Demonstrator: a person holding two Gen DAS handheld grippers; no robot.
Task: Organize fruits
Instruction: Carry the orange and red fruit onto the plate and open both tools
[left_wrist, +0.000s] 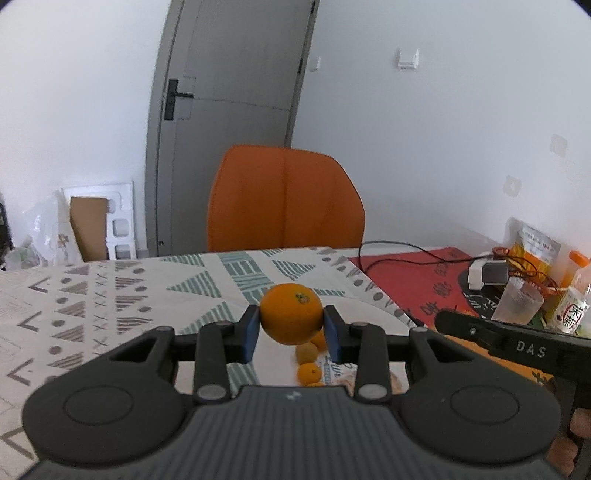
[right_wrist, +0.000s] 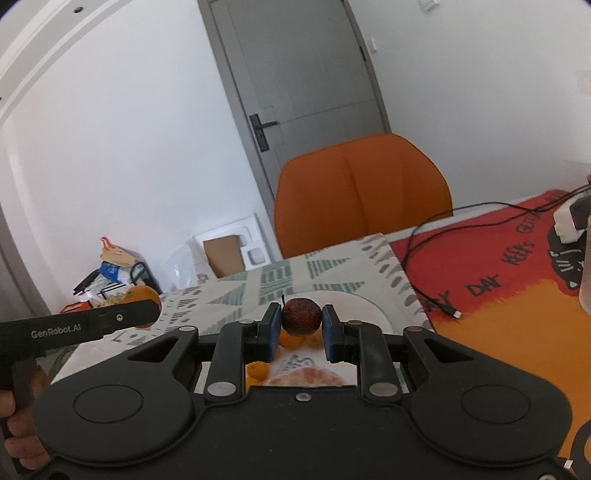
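Note:
My left gripper (left_wrist: 291, 325) is shut on a large orange (left_wrist: 291, 313), held above the patterned tablecloth. Below it lie several small oranges (left_wrist: 309, 372) and a yellowish fruit (left_wrist: 306, 352). My right gripper (right_wrist: 300, 325) is shut on a small dark red fruit with a stem (right_wrist: 301, 316), over a white plate (right_wrist: 364, 302). Small oranges (right_wrist: 256, 370) and a cut pinkish citrus (right_wrist: 306, 376) lie beneath it. The left gripper's side and its orange (right_wrist: 138, 293) show at the left of the right wrist view; the right gripper's body (left_wrist: 517, 341) shows at the right of the left wrist view.
An orange chair (left_wrist: 284, 199) stands at the table's far edge before a grey door (left_wrist: 229, 110). A red mat (left_wrist: 417, 277) with a black cable (right_wrist: 428, 288), a plastic cup (left_wrist: 517, 299), a bottle (left_wrist: 570, 299) and a snack bag (left_wrist: 535, 247) lies at the right.

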